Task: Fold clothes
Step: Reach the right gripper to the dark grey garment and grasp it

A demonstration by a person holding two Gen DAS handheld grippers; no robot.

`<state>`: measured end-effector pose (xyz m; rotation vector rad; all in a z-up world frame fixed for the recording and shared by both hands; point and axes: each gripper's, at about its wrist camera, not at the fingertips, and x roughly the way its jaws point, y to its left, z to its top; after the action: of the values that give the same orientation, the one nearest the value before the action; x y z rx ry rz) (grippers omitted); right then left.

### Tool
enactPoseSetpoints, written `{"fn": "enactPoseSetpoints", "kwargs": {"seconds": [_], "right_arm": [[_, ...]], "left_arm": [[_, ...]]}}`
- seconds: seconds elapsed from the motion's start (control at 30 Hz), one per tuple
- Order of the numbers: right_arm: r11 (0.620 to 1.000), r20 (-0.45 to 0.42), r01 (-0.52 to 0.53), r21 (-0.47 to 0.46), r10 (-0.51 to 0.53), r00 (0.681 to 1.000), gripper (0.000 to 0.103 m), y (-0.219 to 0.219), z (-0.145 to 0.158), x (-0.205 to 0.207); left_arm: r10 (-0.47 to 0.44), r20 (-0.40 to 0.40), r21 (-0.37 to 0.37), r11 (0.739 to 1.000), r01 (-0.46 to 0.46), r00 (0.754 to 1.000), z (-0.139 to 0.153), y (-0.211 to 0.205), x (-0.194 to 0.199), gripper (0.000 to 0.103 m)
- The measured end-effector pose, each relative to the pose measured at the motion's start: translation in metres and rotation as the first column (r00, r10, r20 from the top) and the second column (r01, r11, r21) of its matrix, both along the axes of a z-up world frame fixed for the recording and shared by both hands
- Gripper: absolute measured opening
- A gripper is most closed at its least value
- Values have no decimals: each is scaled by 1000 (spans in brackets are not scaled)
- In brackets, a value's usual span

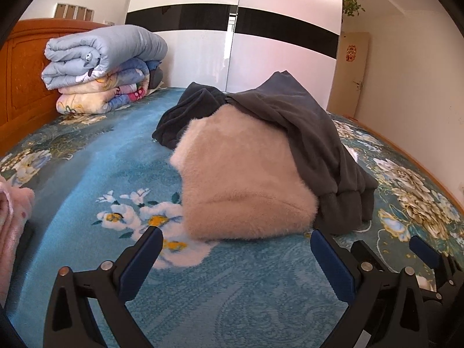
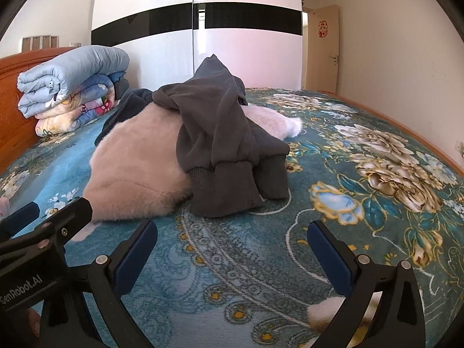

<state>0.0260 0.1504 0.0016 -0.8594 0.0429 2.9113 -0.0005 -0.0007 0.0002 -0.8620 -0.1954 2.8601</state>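
Note:
A fluffy cream sweater (image 1: pixel 243 179) lies heaped on the blue floral bedspread (image 1: pixel 101 156), with a dark grey sweatshirt (image 1: pixel 313 127) draped over its far and right side. In the right wrist view the cream sweater (image 2: pixel 139 162) is left of centre and the grey sweatshirt (image 2: pixel 226 145) hangs over it, ribbed cuffs toward me. My left gripper (image 1: pixel 235 246) is open just short of the sweater's near edge, nothing between its fingers. My right gripper (image 2: pixel 232 237) is open over bare bedspread (image 2: pixel 377 188), just in front of the grey cuffs.
Folded quilts (image 1: pixel 101 66) are stacked at the back left against the wooden headboard (image 1: pixel 20 72). A pink garment (image 1: pixel 13 217) lies at the left edge. A white and black wardrobe (image 1: pixel 232 29) stands behind the bed. A bit of cream fabric (image 2: pixel 324 310) shows near my right finger.

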Motion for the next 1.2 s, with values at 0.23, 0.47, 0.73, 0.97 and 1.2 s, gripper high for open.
{"fn": "enactPoseSetpoints", "kwargs": {"seconds": [0.23, 0.47, 0.73, 0.97, 1.2], "right_arm": [[999, 24, -40, 11, 39, 999, 103, -1, 4, -11], [996, 48, -83, 19, 82, 996, 103, -3, 9, -24], [989, 69, -144, 32, 142, 987, 103, -7, 16, -52], [992, 21, -127, 11, 127, 992, 103, 9, 43, -114], [989, 89, -121, 86, 114, 990, 103, -11, 41, -174]], "left_arm": [[-15, -22, 28, 999, 15, 1000, 10, -6, 3, 103], [1, -48, 38, 999, 1, 999, 18, -9, -6, 103], [21, -22, 63, 998, -20, 1000, 16, -20, -15, 103], [48, -57, -14, 999, -49, 997, 17, -15, -12, 103], [39, -55, -34, 999, -40, 998, 17, -10, -12, 103]]}}
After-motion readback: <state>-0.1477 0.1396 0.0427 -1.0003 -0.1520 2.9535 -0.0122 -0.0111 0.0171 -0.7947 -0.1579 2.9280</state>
